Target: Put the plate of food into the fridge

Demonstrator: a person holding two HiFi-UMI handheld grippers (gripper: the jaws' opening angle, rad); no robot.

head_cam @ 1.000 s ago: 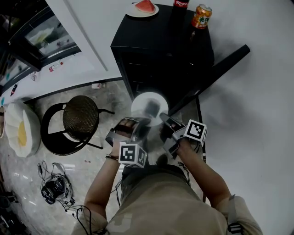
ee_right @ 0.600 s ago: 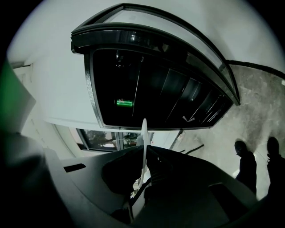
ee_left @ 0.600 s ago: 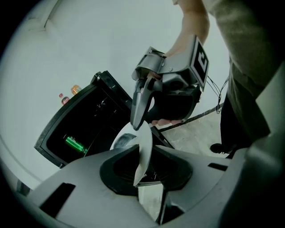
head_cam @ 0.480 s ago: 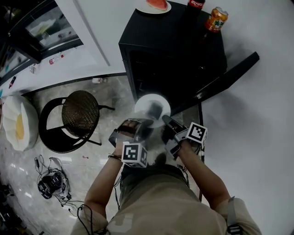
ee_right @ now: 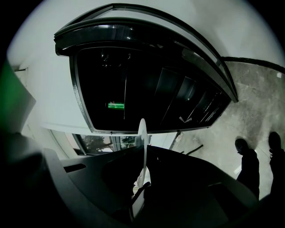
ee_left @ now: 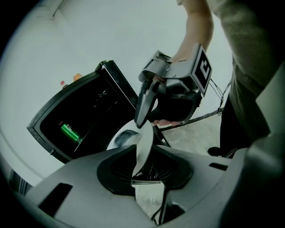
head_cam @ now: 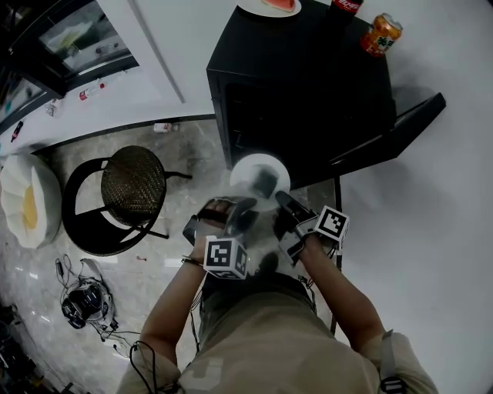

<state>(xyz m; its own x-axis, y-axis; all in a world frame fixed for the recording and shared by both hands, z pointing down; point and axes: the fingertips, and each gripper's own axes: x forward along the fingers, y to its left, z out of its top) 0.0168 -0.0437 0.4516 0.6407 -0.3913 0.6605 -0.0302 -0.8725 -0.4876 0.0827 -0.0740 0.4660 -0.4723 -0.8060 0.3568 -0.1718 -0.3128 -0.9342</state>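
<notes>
A white plate (head_cam: 250, 171) with a dark piece of food (head_cam: 264, 183) hangs in front of the open black fridge (head_cam: 308, 85). My left gripper (head_cam: 240, 206) has the plate's near-left rim (ee_left: 143, 149) between its jaws, which have just been opening. My right gripper (head_cam: 283, 198) is shut on the near-right rim, which shows edge-on in the right gripper view (ee_right: 143, 138). In the left gripper view, the right gripper (ee_left: 140, 124) pinches the plate's far edge. Inside the dark fridge lies a green can (ee_right: 116, 105).
The fridge door (head_cam: 389, 135) stands open to the right. On the fridge top are a plate of watermelon (head_cam: 279, 5), a cola bottle (head_cam: 347, 5) and an orange can (head_cam: 383, 35). A round black stool (head_cam: 131, 188) and cables (head_cam: 85, 300) are at left.
Both grippers and the plate have sunk a little in front of the fridge opening. The fridge top has slid up and right in the head view.
</notes>
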